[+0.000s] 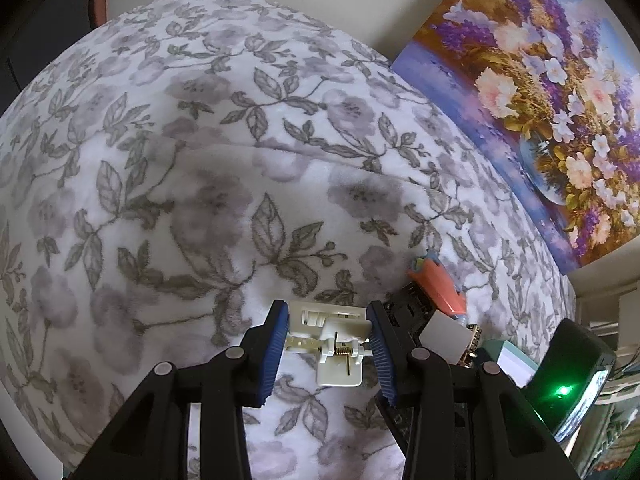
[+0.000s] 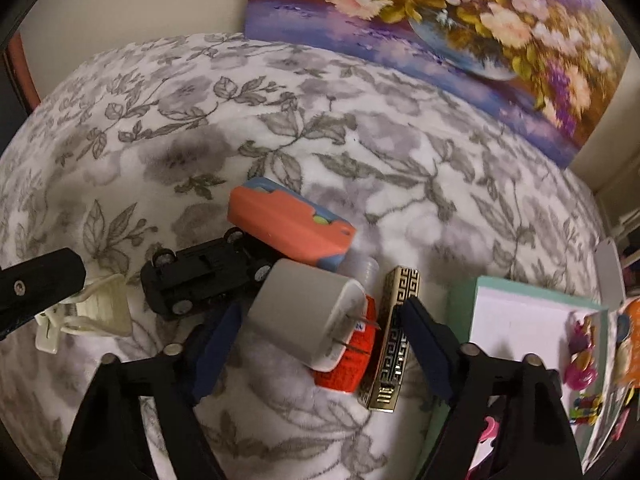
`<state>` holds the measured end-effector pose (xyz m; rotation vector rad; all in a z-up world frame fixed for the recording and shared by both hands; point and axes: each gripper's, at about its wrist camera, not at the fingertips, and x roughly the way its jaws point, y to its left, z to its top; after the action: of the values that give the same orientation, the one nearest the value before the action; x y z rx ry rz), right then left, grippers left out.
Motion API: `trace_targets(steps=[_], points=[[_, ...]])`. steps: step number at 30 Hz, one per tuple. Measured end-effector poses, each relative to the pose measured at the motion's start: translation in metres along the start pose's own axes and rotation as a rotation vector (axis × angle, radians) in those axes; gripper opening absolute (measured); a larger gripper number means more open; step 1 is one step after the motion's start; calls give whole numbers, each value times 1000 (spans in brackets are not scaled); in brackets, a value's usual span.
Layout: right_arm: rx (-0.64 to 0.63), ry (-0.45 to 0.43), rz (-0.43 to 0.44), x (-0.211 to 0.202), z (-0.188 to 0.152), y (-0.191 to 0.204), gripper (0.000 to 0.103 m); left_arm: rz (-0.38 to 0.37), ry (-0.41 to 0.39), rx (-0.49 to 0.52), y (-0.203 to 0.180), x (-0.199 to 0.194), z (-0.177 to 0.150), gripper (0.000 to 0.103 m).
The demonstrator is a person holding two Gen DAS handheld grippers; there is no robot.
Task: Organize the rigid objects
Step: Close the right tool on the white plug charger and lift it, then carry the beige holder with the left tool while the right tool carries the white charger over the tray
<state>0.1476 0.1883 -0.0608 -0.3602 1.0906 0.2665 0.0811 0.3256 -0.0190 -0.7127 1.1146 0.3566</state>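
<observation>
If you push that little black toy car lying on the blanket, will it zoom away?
Probably not. The black toy car lies flipped over, wheels up, so it would likely slide rather than roll. The fuzzy floral blanket should drag on it. It is also wedged against the grey plug and the orange case, so a push may nudge those too.

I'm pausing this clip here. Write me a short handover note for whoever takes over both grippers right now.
Left gripper: shut on the white clip, just above the floral blanket.
Right gripper: open, jaws straddling the grey plug adapter, the red-labelled tube and the gold patterned case, gripping none.
Also in the pile: black toy car, upside down, and the orange-and-blue case leaning on it.
Teal box at right; its white floor shows nothing from the pile.
Left to do: place the clip, then sort the pile.
</observation>
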Motion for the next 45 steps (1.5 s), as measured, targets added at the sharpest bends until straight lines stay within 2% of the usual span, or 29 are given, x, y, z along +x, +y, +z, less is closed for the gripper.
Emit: trace_targets(steps=[6,10,17,22,29,37,45], points=[[-30,-7,-20,1,2,9,64,14,1,-10,5,1,1,43],[-24,-1,-10,1,0,6,63,21,-2,-11,6,0,2,43],[70,20,106,-12,3,-15,63,21,-15,-8,0,-5,0,43],[161,-2,157,-36,7,-49,63,7,-55,26,-19,-21,-4,43],[271,-12,104,-56,5,-114,63,-28,-92,110,-66,-36,-18,43],[410,39,56,-51,-19,-194,63,-102,-40,235,-132,-22,-47,43],[492,68,49,-44,-36,-238,63,-128,10,322,-179,4,-73,43]])
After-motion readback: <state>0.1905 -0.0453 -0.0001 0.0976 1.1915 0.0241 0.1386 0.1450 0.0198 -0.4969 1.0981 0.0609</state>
